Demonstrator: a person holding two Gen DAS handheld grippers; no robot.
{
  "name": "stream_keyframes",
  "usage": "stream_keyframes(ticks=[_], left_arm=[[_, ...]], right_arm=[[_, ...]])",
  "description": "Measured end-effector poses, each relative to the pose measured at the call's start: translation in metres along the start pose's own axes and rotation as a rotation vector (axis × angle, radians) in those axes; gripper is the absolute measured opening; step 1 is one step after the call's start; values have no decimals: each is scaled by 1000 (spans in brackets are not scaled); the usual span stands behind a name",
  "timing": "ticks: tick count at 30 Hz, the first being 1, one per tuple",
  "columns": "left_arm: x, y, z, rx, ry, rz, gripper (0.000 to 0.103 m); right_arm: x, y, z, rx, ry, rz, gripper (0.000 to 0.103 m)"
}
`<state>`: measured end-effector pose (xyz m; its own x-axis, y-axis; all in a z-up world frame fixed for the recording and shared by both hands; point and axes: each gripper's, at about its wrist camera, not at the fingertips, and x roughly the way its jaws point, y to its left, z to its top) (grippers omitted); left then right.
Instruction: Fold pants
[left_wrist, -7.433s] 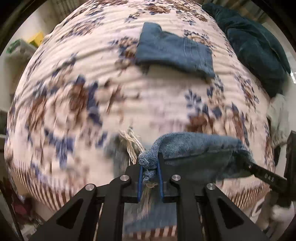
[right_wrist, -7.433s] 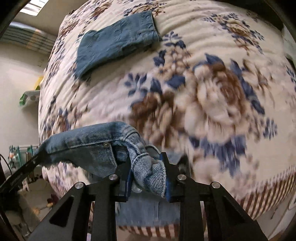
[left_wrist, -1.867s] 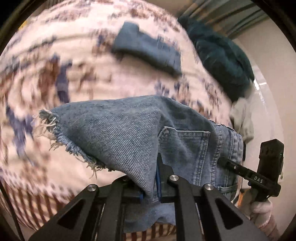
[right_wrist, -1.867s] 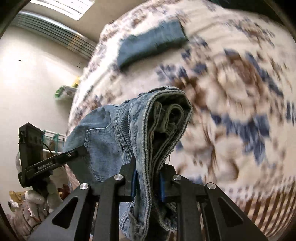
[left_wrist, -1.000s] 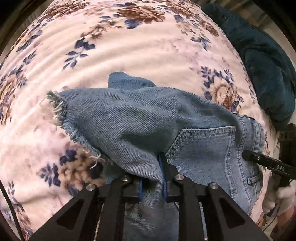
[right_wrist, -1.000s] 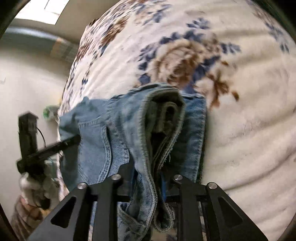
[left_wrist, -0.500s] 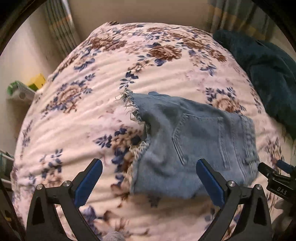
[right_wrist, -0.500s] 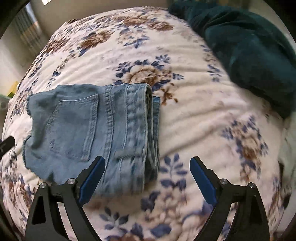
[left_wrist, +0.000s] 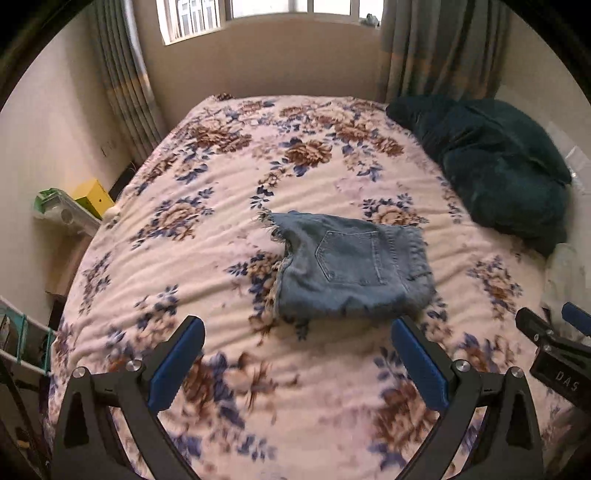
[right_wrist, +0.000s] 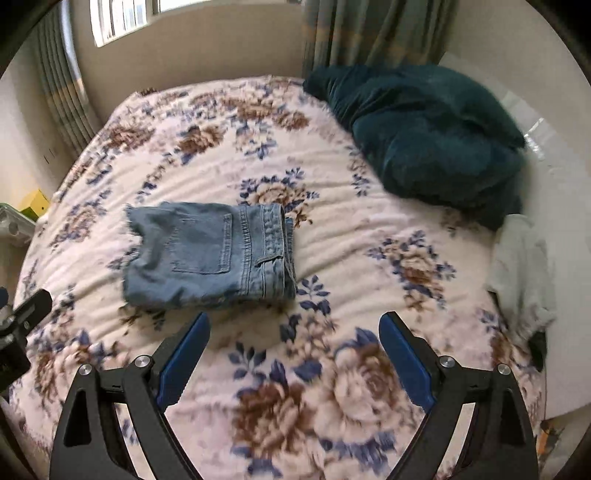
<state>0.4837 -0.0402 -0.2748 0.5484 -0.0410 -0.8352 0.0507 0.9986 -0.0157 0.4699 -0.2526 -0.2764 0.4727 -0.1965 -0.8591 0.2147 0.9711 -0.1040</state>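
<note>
In the left wrist view, the folded denim pants (left_wrist: 351, 269) are seen lying flat on the floral bedspread (left_wrist: 207, 192), long axis left to right, frayed hem pointing left, back pocket upward. The left gripper (left_wrist: 297, 354) is held wide apart above the bed, gripping nothing. Lower layers are hidden beneath the fold.

In the right wrist view, the pants (right_wrist: 210, 254) are shown with the waistband to the right. The right gripper (right_wrist: 293, 347) is spread wide and empty. A dark teal blanket (right_wrist: 432, 136) is partly blurred.

Floral bed (left_wrist: 207, 266), folded shorts (left_wrist: 351, 266) (denim), teal blanket (left_wrist: 495, 166)
</note>
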Motion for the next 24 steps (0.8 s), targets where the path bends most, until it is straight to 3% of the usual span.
stream_keyframes(ticks=[13, 19, 24], left_arm=[[-224, 18, -80, -7, -117, 27, 103], [-325, 15, -114, 4, -211, 55, 103], [-387, 9, -140, -10, -245, 55, 103]], right_arm=[[-271, -8, -102, -24, -180, 20, 95], [-385, -23, -146, -25, -251, 85, 95], [-462, -41, -180, -50, -293, 132, 95]])
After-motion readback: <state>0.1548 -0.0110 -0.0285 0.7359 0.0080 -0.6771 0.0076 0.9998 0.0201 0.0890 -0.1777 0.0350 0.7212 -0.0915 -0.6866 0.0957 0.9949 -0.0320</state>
